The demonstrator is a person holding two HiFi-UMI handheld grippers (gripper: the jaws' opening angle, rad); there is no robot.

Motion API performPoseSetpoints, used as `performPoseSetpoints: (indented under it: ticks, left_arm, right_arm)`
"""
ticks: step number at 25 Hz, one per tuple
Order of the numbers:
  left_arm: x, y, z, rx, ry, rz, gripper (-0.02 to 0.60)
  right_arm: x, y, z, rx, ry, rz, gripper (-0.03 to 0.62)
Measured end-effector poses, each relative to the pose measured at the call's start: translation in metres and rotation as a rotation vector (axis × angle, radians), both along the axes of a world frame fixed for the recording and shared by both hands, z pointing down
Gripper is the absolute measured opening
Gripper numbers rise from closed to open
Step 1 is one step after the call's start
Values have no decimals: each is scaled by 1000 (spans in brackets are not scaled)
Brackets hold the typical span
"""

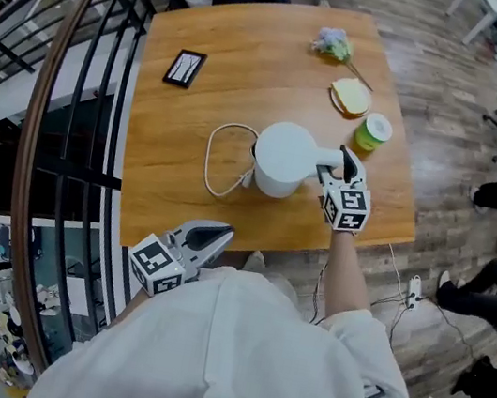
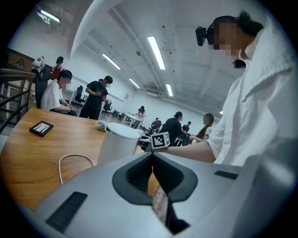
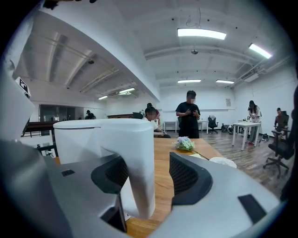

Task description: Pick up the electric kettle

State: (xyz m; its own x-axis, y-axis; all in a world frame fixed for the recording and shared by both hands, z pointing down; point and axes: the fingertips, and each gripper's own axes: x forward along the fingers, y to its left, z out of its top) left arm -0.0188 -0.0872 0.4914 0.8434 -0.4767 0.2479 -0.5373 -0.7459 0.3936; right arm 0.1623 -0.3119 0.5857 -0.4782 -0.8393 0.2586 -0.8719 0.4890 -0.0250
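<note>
- The electric kettle (image 1: 282, 159) sits upright near the middle of the bench (image 1: 179, 105), closer to the front edge. Its handle (image 3: 137, 172) sticks out toward the person's right side.
- The right gripper (image 1: 342, 167) is way nearer. It's right up at that handle, while the left gripper (image 1: 198, 240) hangs back by the person's body, off the bench's front edge and well apart from the kettle.
- The left gripper is pinched together with nothing in it, so it isn't part of this.
- The bit that matters: in the right gripper view the handle runs straight up and down, and the jaws sit one on each side of it. So the squeeze goes across the handle's short width, which is what you'd want.
- The jaws are spread, not clamped. The handle looks snug against the left pad (image 3: 111, 174), but there's a clear strip of bench showing between it and the right pad (image 3: 184, 174).
- My guess is the next thing is just closing up, then lifting.
- The cord (image 1: 218, 155) loops off the kettle's far side on the bench, so it might drag a bit.
</note>
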Motion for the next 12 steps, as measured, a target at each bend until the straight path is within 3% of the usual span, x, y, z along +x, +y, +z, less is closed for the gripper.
performPoseSetpoints:
  ticks: [8,12]
  left_arm:
    - [2,0,2,-12,-14,-2,6]
    - [0,-1,5,-15,-20,-2,6]
  right_arm:
    - [-2,-12,-6,45,16,6,238]
    - [-14,-14,-6,69,46,10,119]
